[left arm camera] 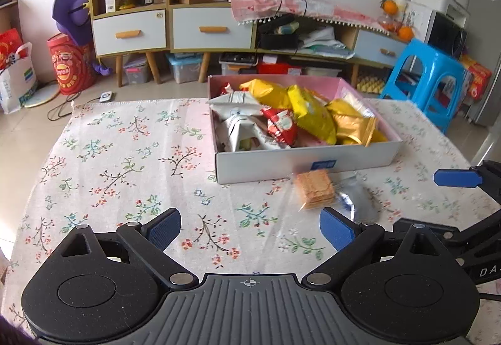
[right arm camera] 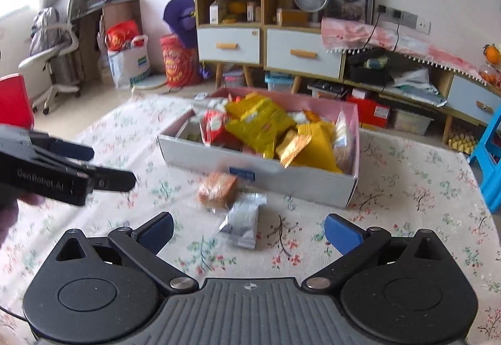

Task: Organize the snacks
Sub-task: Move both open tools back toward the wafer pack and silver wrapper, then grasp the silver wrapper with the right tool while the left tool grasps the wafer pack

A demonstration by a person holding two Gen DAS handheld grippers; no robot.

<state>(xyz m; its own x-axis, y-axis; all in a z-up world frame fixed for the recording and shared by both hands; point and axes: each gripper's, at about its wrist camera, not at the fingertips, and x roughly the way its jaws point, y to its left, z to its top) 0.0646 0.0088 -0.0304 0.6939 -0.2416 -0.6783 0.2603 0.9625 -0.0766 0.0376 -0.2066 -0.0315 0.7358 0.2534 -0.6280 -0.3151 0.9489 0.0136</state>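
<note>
A white box with a pink inside (left arm camera: 300,160) (right arm camera: 219,157) stands on the floral tablecloth, heaped with yellow, red and white snack bags (left arm camera: 310,113) (right arm camera: 260,126). In front of it lie a clear pack of orange crackers (left arm camera: 314,190) (right arm camera: 217,188) and a silver packet (left arm camera: 360,204) (right arm camera: 242,224). My left gripper (left arm camera: 250,232) is open and empty, just short of the crackers. My right gripper (right arm camera: 249,234) is open and empty, with the silver packet lying between its fingers' line. Each gripper also shows in the other's view: the right one (left arm camera: 460,179), the left one (right arm camera: 78,166).
The table has a floral cloth (left arm camera: 125,157) (right arm camera: 407,188). A blue plastic stool (left arm camera: 429,79) stands past the table's right side. Low cabinets with drawers (left arm camera: 200,28) (right arm camera: 266,44) line the far wall. A red chair back (right arm camera: 12,100) is at the left.
</note>
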